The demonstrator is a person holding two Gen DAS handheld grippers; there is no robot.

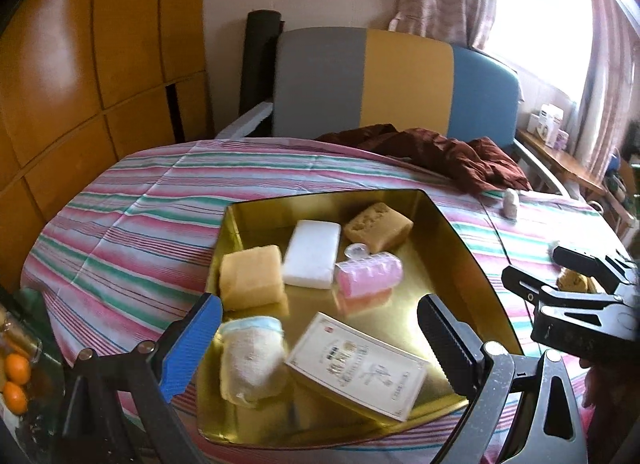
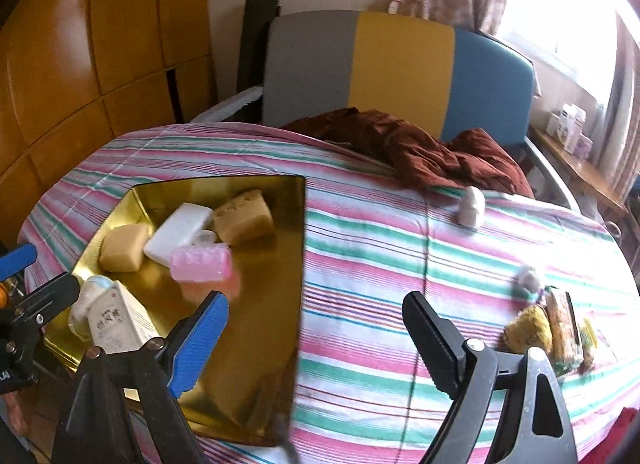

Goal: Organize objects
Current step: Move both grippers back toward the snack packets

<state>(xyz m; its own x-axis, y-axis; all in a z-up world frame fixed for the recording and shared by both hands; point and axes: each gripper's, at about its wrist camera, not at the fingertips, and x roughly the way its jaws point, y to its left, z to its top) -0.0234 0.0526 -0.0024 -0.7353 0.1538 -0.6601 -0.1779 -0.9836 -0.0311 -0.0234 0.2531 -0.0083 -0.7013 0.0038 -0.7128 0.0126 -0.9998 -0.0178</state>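
A gold tray lies on the striped bed cover. In it are a yellow sponge, a white block, a brown sponge, a pink ribbed roller, a rolled cloth and a white printed box. My left gripper is open and empty just above the cloth and box. My right gripper is open and empty over the tray's right edge; it also shows in the left wrist view.
A small white figure and a grey lump lie on the cover to the right, with a pile of snacks and a yellow item. A maroon cloth lies by the headboard. Oranges sit at the left.
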